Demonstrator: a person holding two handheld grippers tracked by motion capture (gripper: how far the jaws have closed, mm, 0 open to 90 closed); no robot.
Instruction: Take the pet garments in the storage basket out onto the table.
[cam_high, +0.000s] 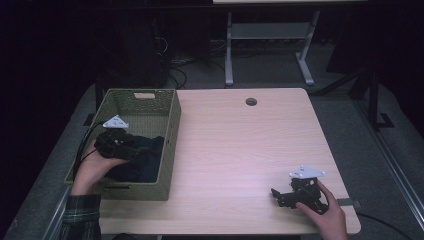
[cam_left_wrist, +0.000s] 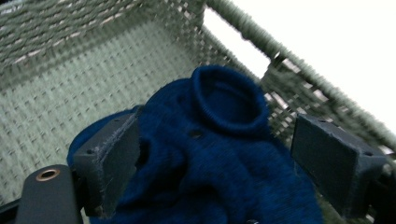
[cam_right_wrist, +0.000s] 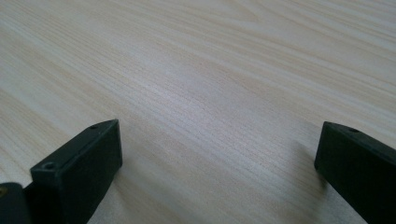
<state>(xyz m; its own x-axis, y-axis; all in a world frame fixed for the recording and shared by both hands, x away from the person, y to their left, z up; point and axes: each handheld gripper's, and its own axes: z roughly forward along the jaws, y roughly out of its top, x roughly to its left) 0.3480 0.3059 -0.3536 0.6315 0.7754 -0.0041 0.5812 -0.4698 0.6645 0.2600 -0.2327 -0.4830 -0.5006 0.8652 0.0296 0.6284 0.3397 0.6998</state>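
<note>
Left gripper (cam_high: 131, 148) sits in the basket (cam_high: 170, 145), jaws wide apart over the blue sweater (cam_left_wrist: 210, 154). Right gripper (cam_high: 275, 195) rests on the table (cam_high: 240, 145), jaws apart too.

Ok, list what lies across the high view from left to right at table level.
Left gripper over the dark blue garment in the woven basket → bare wooden table → right gripper, resting near the table's front right corner.

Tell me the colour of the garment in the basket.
Dark blue garment, best seen in the left gripper view.
</note>
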